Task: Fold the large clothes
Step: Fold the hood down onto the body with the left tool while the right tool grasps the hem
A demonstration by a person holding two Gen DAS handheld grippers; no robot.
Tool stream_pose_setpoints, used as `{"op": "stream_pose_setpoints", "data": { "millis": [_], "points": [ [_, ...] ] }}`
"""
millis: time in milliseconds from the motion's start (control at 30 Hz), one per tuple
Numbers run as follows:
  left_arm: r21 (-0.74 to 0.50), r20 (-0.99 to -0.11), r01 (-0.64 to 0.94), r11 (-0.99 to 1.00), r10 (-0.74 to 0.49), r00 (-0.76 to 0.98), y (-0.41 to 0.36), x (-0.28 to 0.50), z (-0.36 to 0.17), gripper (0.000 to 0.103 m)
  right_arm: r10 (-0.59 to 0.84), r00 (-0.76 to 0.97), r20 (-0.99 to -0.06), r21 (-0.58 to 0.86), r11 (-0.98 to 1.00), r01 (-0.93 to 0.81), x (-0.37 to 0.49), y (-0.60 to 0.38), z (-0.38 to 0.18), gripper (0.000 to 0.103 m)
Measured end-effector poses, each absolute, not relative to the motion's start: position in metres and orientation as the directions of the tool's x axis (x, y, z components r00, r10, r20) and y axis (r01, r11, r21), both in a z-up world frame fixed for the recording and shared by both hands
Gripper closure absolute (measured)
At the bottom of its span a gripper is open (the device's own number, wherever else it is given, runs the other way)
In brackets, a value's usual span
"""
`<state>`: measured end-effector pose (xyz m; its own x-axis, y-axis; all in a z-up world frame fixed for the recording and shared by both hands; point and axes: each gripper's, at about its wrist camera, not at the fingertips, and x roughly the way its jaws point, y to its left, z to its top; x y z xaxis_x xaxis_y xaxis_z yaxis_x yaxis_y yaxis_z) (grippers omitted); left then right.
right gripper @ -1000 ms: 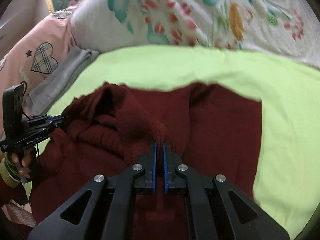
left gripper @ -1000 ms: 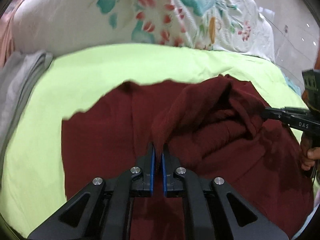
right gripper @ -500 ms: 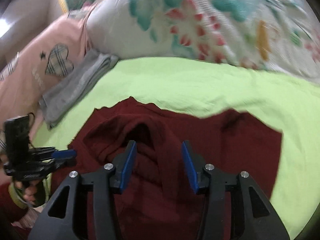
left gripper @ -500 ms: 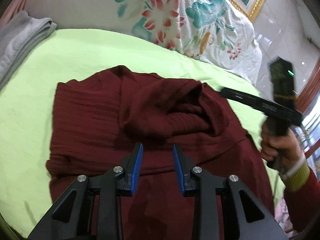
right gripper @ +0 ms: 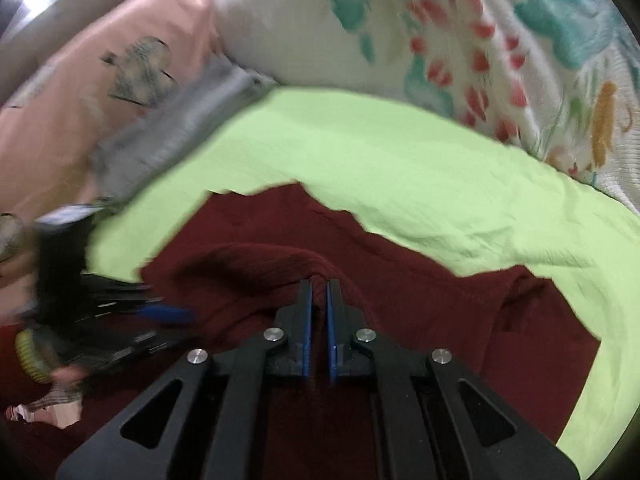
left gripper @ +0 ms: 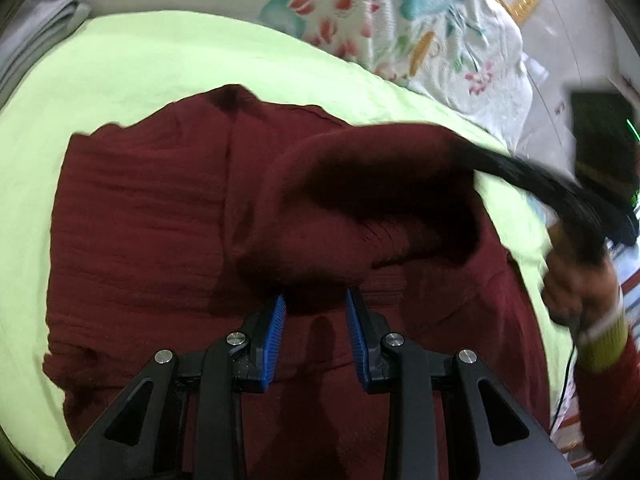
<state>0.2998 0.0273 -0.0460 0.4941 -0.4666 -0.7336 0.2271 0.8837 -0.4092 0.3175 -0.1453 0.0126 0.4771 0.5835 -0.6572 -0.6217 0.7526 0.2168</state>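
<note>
On the green sheet (right gripper: 400, 168) below the floral quilt (right gripper: 460, 32), we pinch a fold of the maroon sweater (left gripper: 160, 208) in our right gripper (right gripper: 318, 280), lifting it across, while our left gripper (left gripper: 314, 300) hangs open above it.

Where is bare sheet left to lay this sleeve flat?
Bare green sheet runs between the maroon sweater and the floral quilt, and along the sweater's side. Crowded: the grey folded cloth corner and bunched middle, where the right claw pinches fabric; left claw open.
</note>
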Motion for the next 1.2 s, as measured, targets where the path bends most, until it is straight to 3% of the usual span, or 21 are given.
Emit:
{"op": "stream_pose_setpoints", "data": {
  "millis": [133, 200, 267, 467, 667, 833, 900, 933, 967, 1033, 1100, 1200],
  "points": [
    [-0.450, -0.704, 0.193, 0.872, -0.479, 0.524, 0.042, 0.291, -0.043, 0.071, 0.610, 0.415, -0.675, 0.250, 0.718, -0.649, 0.262, -0.148, 0.001, 0.091],
    [-0.464, -0.698, 0.175, 0.868, -0.480, 0.531, 0.051, 0.284, -0.041, 0.067, 0.619, 0.377, -0.690, 0.303, 0.719, -0.626, 0.244, -0.155, -0.015, 0.065],
    [-0.477, -0.691, 0.161, 0.864, -0.482, 0.538, 0.060, 0.276, -0.038, 0.060, 0.601, 0.408, -0.688, 0.326, 0.757, -0.566, 0.231, -0.168, -0.026, 0.057],
    [-0.601, -0.626, 0.119, 0.791, -0.557, 0.546, 0.090, 0.266, -0.032, 0.042, 0.603, 0.525, -0.600, 0.511, 0.794, -0.328, 0.222, -0.224, -0.033, 0.057],
    [-0.734, -0.556, 0.061, 0.676, -0.650, 0.517, 0.103, 0.279, -0.038, 0.040, 0.528, 0.594, -0.607, 0.626, 0.778, -0.052, 0.245, -0.264, -0.052, 0.057],
    [-0.763, -0.556, 0.026, 0.646, -0.676, 0.484, 0.095, 0.293, -0.053, 0.040, 0.534, 0.589, -0.607, 0.672, 0.741, 0.021, 0.269, -0.264, -0.068, 0.057],
    [-0.755, -0.571, 0.015, 0.656, -0.668, 0.478, 0.089, 0.298, -0.060, 0.043, 0.535, 0.562, -0.631, 0.666, 0.745, 0.037, 0.276, -0.258, -0.077, 0.059],
    [-0.744, -0.582, 0.011, 0.668, -0.656, 0.480, 0.087, 0.300, -0.061, 0.050, 0.539, 0.549, -0.638, 0.664, 0.747, 0.037, 0.279, -0.254, -0.079, 0.069],
    [-0.732, -0.589, 0.018, 0.681, -0.647, 0.485, 0.083, 0.301, -0.061, 0.067, 0.545, 0.546, -0.637, 0.663, 0.748, 0.027, 0.279, -0.250, -0.079, 0.099],
    [-0.708, -0.605, 0.038, 0.705, -0.634, 0.483, 0.077, 0.302, -0.058, 0.092, 0.533, 0.579, -0.617, 0.655, 0.755, 0.003, 0.272, -0.249, -0.068, 0.099],
    [-0.656, -0.627, 0.065, 0.752, -0.591, 0.507, 0.072, 0.298, -0.050, 0.091, 0.516, 0.609, -0.602, 0.644, 0.765, -0.012, 0.263, -0.254, -0.059, 0.099],
    [-0.554, -0.697, 0.077, 0.829, -0.512, 0.502, 0.061, 0.295, -0.052, 0.094, 0.448, 0.609, -0.654, 0.579, 0.815, 0.022, 0.258, -0.261, -0.061, 0.099]
  ]
}}
